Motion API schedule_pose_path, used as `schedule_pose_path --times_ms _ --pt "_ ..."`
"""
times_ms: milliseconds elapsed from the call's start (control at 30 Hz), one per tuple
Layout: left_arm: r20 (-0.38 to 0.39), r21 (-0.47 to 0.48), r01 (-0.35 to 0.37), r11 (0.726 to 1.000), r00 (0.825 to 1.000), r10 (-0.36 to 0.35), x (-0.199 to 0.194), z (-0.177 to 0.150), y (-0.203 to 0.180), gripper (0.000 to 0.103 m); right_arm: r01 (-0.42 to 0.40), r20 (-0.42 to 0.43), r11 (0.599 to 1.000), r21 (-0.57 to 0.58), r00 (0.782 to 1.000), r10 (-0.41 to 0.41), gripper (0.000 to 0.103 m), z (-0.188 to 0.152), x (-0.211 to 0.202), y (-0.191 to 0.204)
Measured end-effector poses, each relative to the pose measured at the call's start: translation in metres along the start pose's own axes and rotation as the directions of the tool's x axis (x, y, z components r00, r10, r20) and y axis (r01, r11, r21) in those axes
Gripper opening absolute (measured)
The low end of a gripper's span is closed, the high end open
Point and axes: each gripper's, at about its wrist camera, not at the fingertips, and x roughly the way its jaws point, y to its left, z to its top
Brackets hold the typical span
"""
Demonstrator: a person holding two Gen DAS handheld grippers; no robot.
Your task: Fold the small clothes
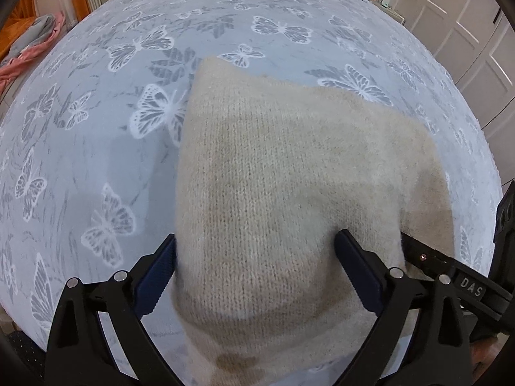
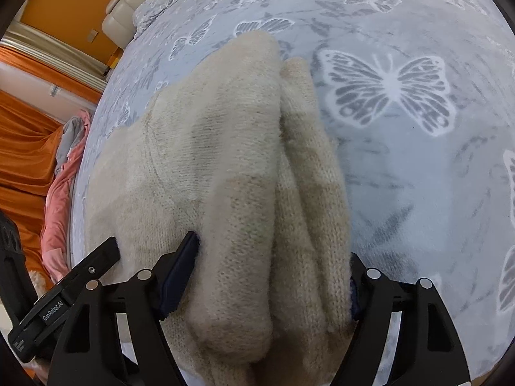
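Left wrist view. Cream fuzzy knitted garment (image 1: 289,173), folded into a thick, roughly four-sided pad with rounded corners; plain stitch rows visible, soft nap. It lies on a pale grey-blue bedspread printed with white butterflies (image 1: 96,148), its long axis running from the camera up and away, the far corner pointing toward the upper left. Left gripper (image 1: 257,257), black frame with dark blue ribbed pads: jaws spread wide, straddling the near end of the knit; the left pad sits at the fabric's edge, the right pad rests on top of it. No squeeze is visible.

Right wrist view. The same garment (image 2: 225,160) shows stacked layers with a rolled fold along its right side, lengthwise away from the lens. Right gripper (image 2: 273,267): jaws fairly wide, the knit bundle filling the gap; whether the pads press on it cannot be told. Crumpled pink and grey cloth (image 2: 61,193) lies beyond the bed's left edge.
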Motion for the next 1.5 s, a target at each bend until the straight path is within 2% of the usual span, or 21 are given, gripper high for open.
schedule_pose_path --times_ms 267,300,333,367,400,433,467,500,600,700,833,1000,1100,1267,1367,1400,1500 --pt "-0.007 -0.03 0.04 0.999 0.999 -0.04 0.015 0.003 0.003 0.098 -0.002 0.004 1.0 0.003 1.0 0.002 0.079 0.003 0.004 -0.003" --pt "-0.014 -0.041 0.062 0.997 0.998 -0.062 0.014 0.004 0.004 0.094 0.004 0.005 1.0 0.006 1.0 -0.004 0.078 0.004 0.004 -0.002" --pt "-0.022 -0.05 0.094 0.994 0.995 -0.095 0.012 0.005 0.006 0.081 0.01 0.005 1.0 0.007 1.0 -0.01 0.077 0.005 0.005 0.001" --pt "-0.027 -0.054 0.127 0.99 0.991 -0.128 0.007 0.005 0.007 0.074 0.004 0.008 1.0 0.01 1.0 -0.004 0.07 0.005 0.003 0.003" --pt "-0.021 -0.056 0.153 0.987 0.988 -0.155 -0.002 0.006 0.009 0.059 -0.003 0.011 1.0 0.01 1.0 0.003 0.057 0.006 0.001 0.006" --pt "-0.021 -0.055 0.174 0.983 0.984 -0.175 -0.009 0.006 0.01 0.049 -0.001 0.021 1.0 0.005 1.0 0.001 0.051 0.006 -0.005 0.009" --pt "-0.021 -0.06 0.201 0.978 0.979 -0.203 -0.019 0.006 0.012 0.046 0.0 0.026 1.0 0.001 1.0 0.0 0.043 0.006 -0.011 0.011" --pt "-0.02 -0.071 0.235 0.969 0.971 -0.236 -0.029 0.004 0.016 0.043 -0.016 0.044 1.0 0.008 0.999 0.016 0.04 0.004 -0.023 0.015" --pt "-0.05 -0.109 0.333 0.937 0.939 -0.34 -0.055 -0.009 0.02 0.042 -0.059 0.075 0.998 0.013 0.996 0.057 0.039 -0.009 -0.056 0.022" --pt "-0.092 -0.109 0.372 0.922 0.919 -0.382 -0.077 -0.038 0.012 0.042 -0.042 0.06 0.999 0.029 0.997 0.041 0.039 -0.035 -0.087 0.02" --pt "-0.148 -0.133 0.424 0.896 0.885 -0.441 -0.101 -0.086 0.005 0.041 -0.019 0.032 0.997 0.07 0.999 0.017 0.039 -0.085 -0.121 0.011" --pt "-0.153 -0.128 0.481 0.868 0.855 -0.496 -0.139 -0.124 0.01 0.04 -0.003 0.059 1.0 0.026 0.998 0.001 0.039 -0.147 -0.168 0.023" --pt "-0.103 -0.111 0.515 0.85 0.845 -0.525 -0.171 -0.126 0.02 0.039 -0.01 0.108 1.0 -0.025 0.994 0.012 0.038 -0.166 -0.2 0.044" --pt "0.074 -0.048 0.571 0.819 0.82 -0.567 -0.249 -0.11 0.05 0.039 -0.042 0.248 0.989 -0.138 0.966 0.076 0.037 -0.177 -0.254 0.095" --pt "0.214 0.028 0.578 0.816 0.794 -0.569 -0.307 -0.094 0.076 0.039 -0.079 0.348 0.966 -0.244 0.923 0.164 0.037 -0.178 -0.286 0.137" --pt "0.244 0.046 0.573 0.818 0.787 -0.566 -0.32 -0.089 0.082 0.039 -0.093 0.382 0.953 -0.29 0.901 0.204 0.037 -0.176 -0.298 0.154" --pt "0.352 0.097 0.528 0.844 0.775 -0.526 -0.353 -0.069 0.104 0.04 -0.136 0.433 0.921 -0.365 0.851 0.297 0.038 -0.166 -0.311 0.189"
